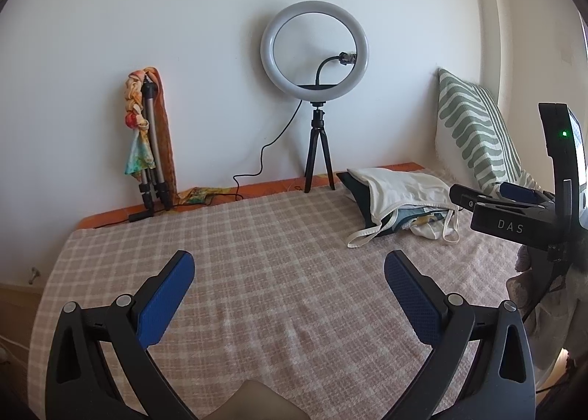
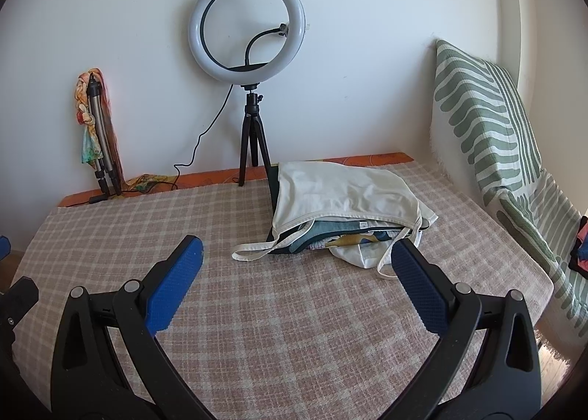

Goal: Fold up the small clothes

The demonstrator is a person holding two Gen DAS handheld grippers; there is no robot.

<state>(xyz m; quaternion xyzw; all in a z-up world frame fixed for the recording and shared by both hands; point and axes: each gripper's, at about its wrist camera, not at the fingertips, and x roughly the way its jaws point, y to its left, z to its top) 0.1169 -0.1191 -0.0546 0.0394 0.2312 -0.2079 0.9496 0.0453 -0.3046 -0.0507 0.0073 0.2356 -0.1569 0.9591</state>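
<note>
A pile of small clothes point(image 2: 341, 214) lies at the back right of the checked cloth point(image 2: 257, 309) that covers the table. A white strappy top point(image 2: 330, 188) lies over dark green and patterned pieces. The pile also shows in the left wrist view point(image 1: 400, 199). My left gripper point(image 1: 288, 265) is open and empty, above the cloth's middle, left of the pile. My right gripper point(image 2: 297, 251) is open and empty, just in front of the pile; its right finger point(image 2: 415, 280) is beside a white strap. The right gripper also shows in the left wrist view point(image 1: 514, 199) at the right edge.
A ring light on a black tripod point(image 2: 250, 52) stands at the back by the wall, its cable trailing left. A folded tripod with a colourful scarf point(image 2: 97, 133) leans on the wall at back left. A green-striped cushion point(image 2: 488, 118) stands at the right.
</note>
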